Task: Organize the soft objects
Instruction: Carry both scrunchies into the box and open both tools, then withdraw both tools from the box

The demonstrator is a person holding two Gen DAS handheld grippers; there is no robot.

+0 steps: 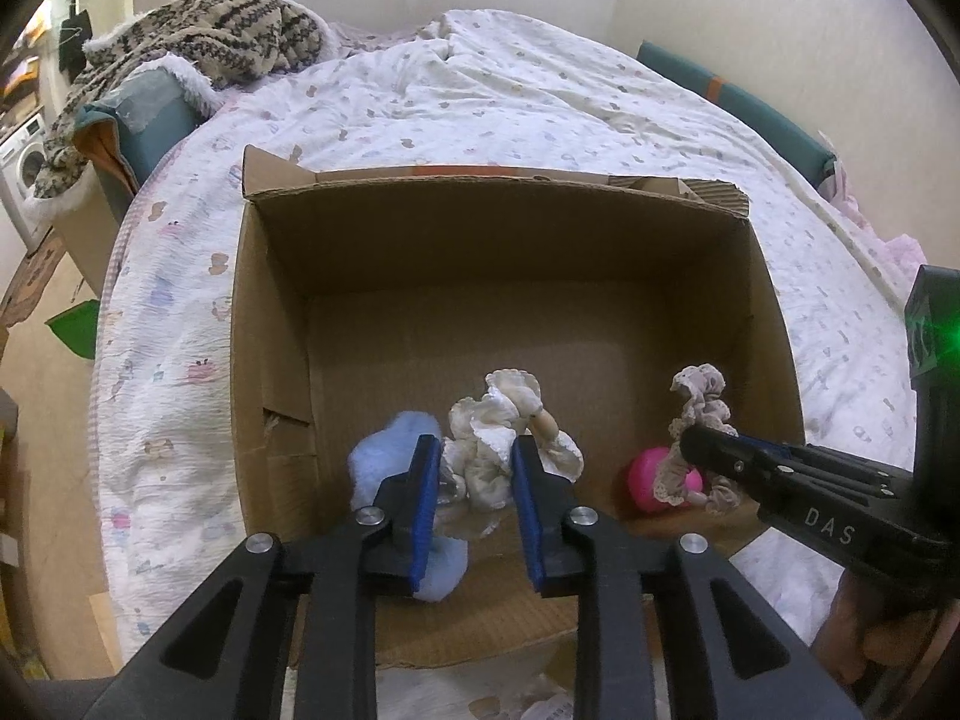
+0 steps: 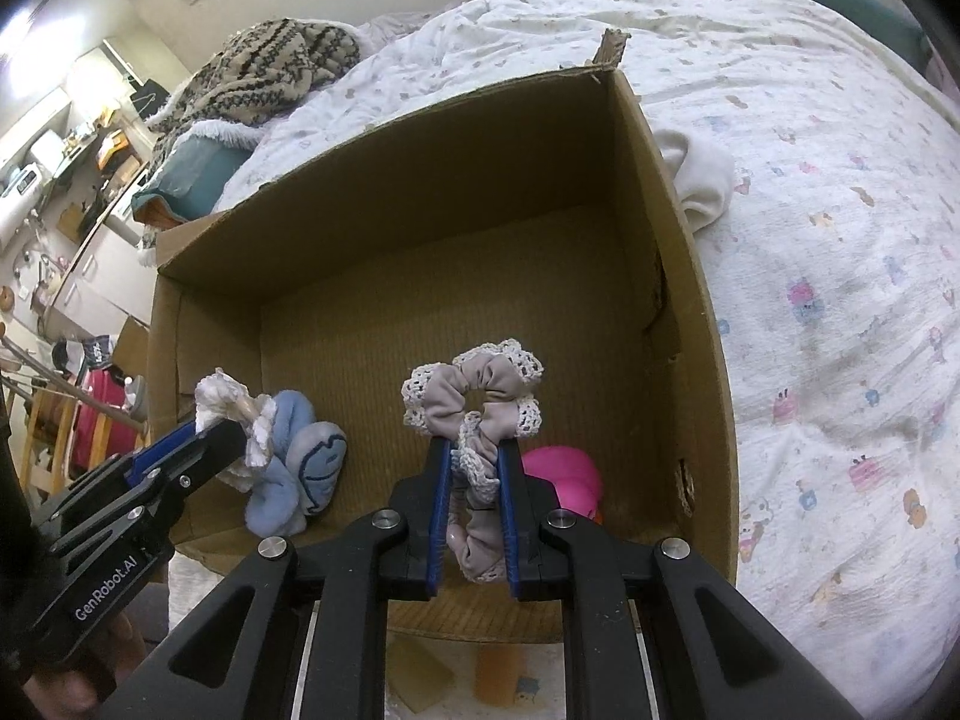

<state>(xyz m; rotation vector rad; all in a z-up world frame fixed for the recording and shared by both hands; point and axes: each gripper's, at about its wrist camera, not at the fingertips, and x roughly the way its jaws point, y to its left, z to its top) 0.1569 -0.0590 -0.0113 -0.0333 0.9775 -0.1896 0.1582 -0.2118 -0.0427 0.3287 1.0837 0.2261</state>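
Note:
An open cardboard box (image 1: 270, 330) (image 2: 690, 276) lies on the bed. My left gripper (image 1: 477, 450) (image 2: 225, 420) is shut on a cream lace-edged scrunchie (image 1: 498, 420) (image 2: 222, 393) and holds it inside the box. My right gripper (image 2: 474, 450) (image 1: 690, 441) is shut on a grey-pink scrunchie with lace trim (image 2: 480, 396) (image 1: 699, 402), also inside the box. A light blue soft toy (image 1: 384, 462) (image 2: 306, 456) and a pink soft object (image 1: 645, 480) (image 2: 564, 474) lie on the box floor below the grippers.
The bed has a white patterned quilt (image 1: 480, 90) (image 2: 840, 240). A white cloth (image 2: 702, 174) lies on the quilt beside the box's right wall. A knitted patterned sweater (image 1: 228, 24) (image 2: 270, 66) lies at the bed's far left. Furniture and a washing machine (image 1: 24, 168) stand left.

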